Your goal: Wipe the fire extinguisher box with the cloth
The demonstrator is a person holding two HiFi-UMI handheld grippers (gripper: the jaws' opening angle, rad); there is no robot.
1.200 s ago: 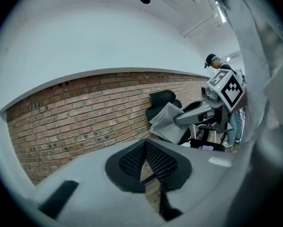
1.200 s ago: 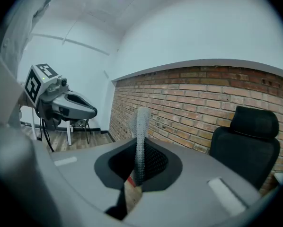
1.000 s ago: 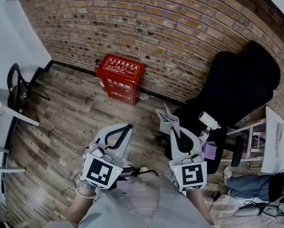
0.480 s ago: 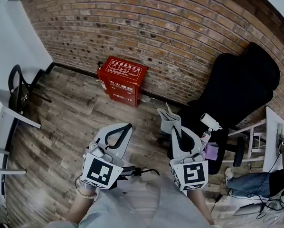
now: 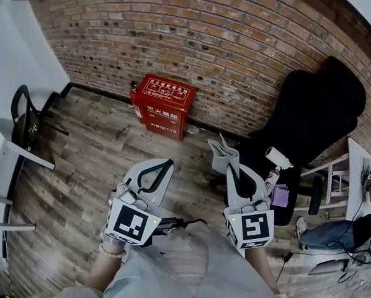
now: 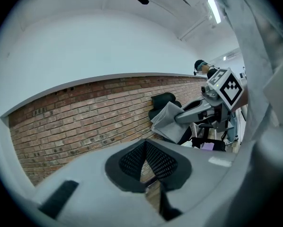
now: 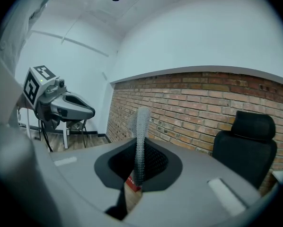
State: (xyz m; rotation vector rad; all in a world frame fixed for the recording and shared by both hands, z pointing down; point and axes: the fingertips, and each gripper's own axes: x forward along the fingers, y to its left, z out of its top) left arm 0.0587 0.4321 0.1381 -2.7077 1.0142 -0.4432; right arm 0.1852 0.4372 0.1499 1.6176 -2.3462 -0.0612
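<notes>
One red box (image 5: 165, 104), one grey cloth (image 5: 221, 157)

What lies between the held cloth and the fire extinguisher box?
Only bare wooden floor separates the cloth from the fire extinguisher box, seen in the head view.

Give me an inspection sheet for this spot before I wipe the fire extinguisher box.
Surface: wooden floor.
Job's things: red fire extinguisher box against the brick wall; grey cloth in the right hand-held gripper.
Clutter: spray bottle and purple item by the black office chair.
Grippers: right hand-held gripper shut on the cloth; left hand-held gripper shut, empty.
Cables: black cable by the person's lap.
Surroundings: white desk at right; dark chair at left.
</notes>
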